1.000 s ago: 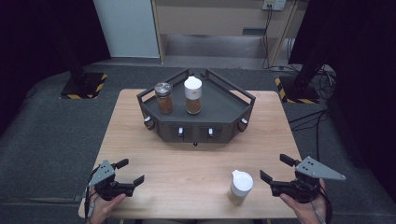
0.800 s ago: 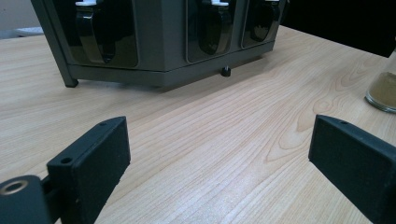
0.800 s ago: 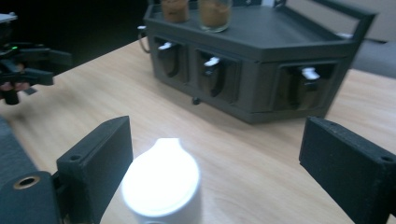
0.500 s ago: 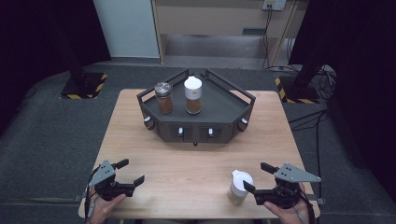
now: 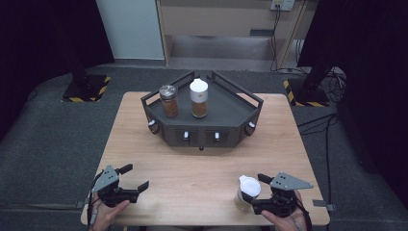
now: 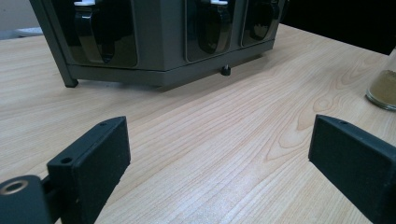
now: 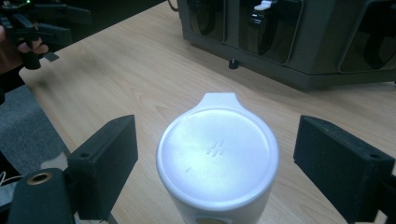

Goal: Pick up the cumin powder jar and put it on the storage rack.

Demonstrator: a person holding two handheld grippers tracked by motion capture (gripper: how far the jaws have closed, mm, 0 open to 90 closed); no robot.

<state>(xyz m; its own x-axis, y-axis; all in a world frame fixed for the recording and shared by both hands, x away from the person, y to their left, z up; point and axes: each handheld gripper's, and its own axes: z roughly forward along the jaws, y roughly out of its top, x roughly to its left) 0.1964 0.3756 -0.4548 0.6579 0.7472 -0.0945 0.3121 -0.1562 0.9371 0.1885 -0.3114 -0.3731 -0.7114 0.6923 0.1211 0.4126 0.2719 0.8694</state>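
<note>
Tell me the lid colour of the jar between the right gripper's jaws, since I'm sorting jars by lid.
White; the jar's lid shows best in the right gripper view.

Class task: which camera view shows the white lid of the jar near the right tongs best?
The right gripper view: the white lid fills its centre between open pads. The high view shows it small; the left gripper view catches the jar's base at its edge.

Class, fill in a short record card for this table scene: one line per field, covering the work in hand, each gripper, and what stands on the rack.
Work in hand: right gripper closing around the white-lidded jar
Right jaws: either side of the lid, not yet touching
Left gripper: open over bare table
Rack: two spice jars, one metal-lidded, one white-capped
</note>
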